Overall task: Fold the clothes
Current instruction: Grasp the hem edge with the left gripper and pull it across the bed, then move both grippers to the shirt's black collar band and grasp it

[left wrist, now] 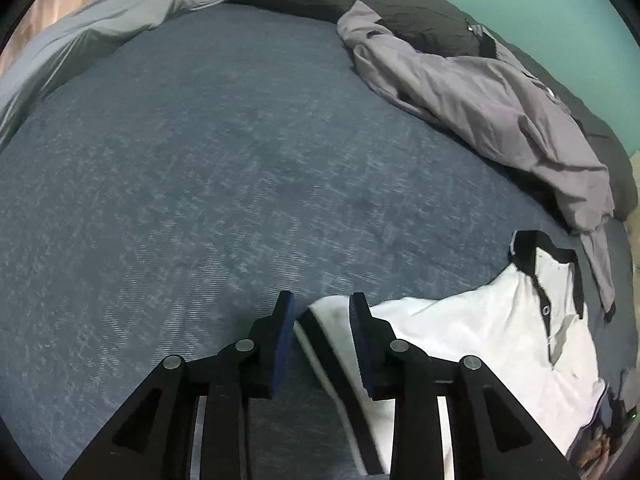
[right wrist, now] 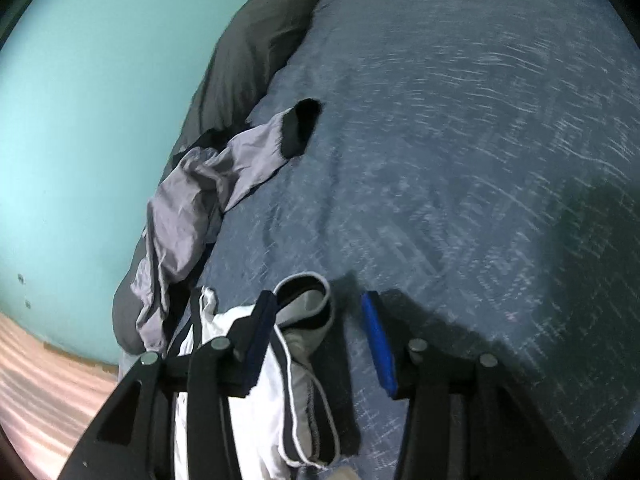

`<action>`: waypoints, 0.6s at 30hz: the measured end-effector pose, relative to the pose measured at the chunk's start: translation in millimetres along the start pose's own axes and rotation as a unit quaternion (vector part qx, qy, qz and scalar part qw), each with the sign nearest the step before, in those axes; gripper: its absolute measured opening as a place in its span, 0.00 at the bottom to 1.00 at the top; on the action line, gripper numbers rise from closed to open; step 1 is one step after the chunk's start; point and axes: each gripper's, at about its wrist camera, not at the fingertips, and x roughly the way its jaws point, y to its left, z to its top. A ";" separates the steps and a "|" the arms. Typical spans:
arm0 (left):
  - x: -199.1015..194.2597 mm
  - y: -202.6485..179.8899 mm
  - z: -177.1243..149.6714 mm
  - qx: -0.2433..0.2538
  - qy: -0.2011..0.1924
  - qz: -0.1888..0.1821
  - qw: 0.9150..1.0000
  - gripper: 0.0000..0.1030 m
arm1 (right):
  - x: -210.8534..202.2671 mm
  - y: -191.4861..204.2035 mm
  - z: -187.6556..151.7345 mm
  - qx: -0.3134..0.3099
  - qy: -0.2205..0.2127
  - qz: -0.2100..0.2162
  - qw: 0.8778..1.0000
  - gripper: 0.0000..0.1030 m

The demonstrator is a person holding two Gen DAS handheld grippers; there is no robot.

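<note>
On the blue bed [left wrist: 200, 160], the white shirt [left wrist: 460, 340] lies partly folded under both spread, empty grippers, left gripper [left wrist: 320, 320] and right gripper [right wrist: 320, 320], while the gray shirt [left wrist: 480, 100] beside it waits crumpled.

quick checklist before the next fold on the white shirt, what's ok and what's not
1. Left hand-held gripper free of cloth: ok; its jaws stand apart, with the white shirt lying below.
2. Right hand-held gripper released: ok; the jaws are open, with the sleeve between them but not pinched.
3. Shirt lying flat: not ok; the sleeve is bunched.
4. Collar visible: ok.
5. Room on the bed for folding: ok; to the shirt's left there is bare cover.
6. Grey jacket clear of the shirt: cannot tell; its cuff hangs close to the collar.
</note>
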 end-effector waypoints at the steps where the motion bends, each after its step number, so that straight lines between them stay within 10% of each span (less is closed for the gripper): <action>1: 2.9 -5.3 0.3 0.000 0.002 -0.006 1.000 0.31 | -0.3 -4.5 1.4 0.012 -0.001 0.007 1.000 0.46; 16: 17.7 -67.5 -14.0 0.035 0.026 -0.046 0.998 0.32 | 12.5 1.0 2.0 -0.009 0.027 0.030 0.999 0.48; 18: 18.3 -69.4 -16.3 0.038 0.029 -0.046 0.998 0.32 | 14.7 0.1 -0.3 -0.016 0.028 0.030 0.999 0.37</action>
